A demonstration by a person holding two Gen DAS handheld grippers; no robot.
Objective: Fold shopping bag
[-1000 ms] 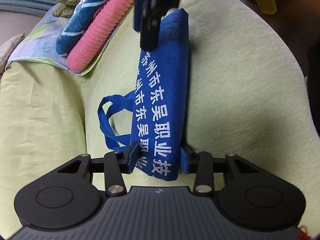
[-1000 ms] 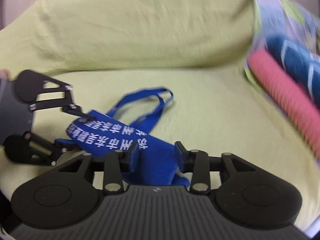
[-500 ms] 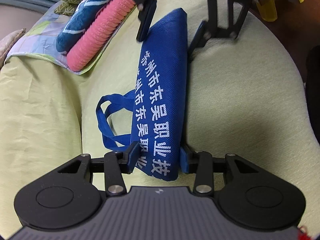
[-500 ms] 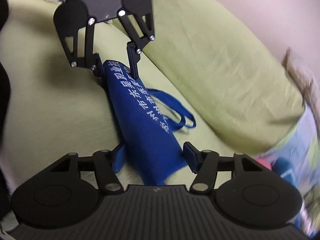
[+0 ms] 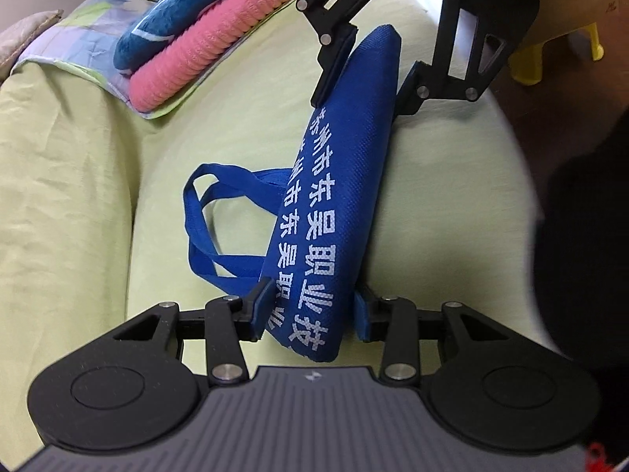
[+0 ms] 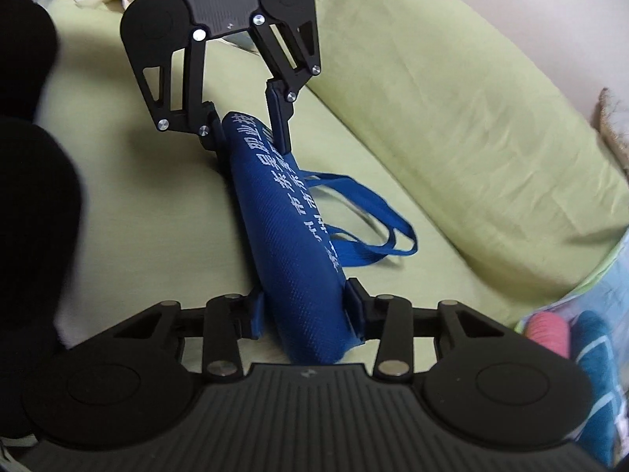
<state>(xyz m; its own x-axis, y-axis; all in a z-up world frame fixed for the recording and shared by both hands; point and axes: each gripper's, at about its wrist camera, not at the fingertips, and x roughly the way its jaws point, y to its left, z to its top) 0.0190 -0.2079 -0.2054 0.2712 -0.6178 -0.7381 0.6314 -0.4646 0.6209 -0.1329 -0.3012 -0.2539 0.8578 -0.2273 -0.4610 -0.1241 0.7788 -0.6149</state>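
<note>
Left tool (image 5: 310, 310) clamps one end of the folded blue shopping bag (image 5: 338, 196) lying lengthwise on the green sofa seat (image 5: 236, 133); right tool (image 6: 304, 314), jaws closing, straddles the other end. Loose handles (image 5: 212, 216) could snag or spill from the fold when lifted. Stacked towels (image 5: 196, 39) crowd the backrest side; the seat's front edge drops off just beside the bag.

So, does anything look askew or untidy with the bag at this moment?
Only the handles: they stick out sideways from the folded blue bag onto the green sofa cover, not tucked in. The left gripper and closing right gripper each straddle one end.
</note>
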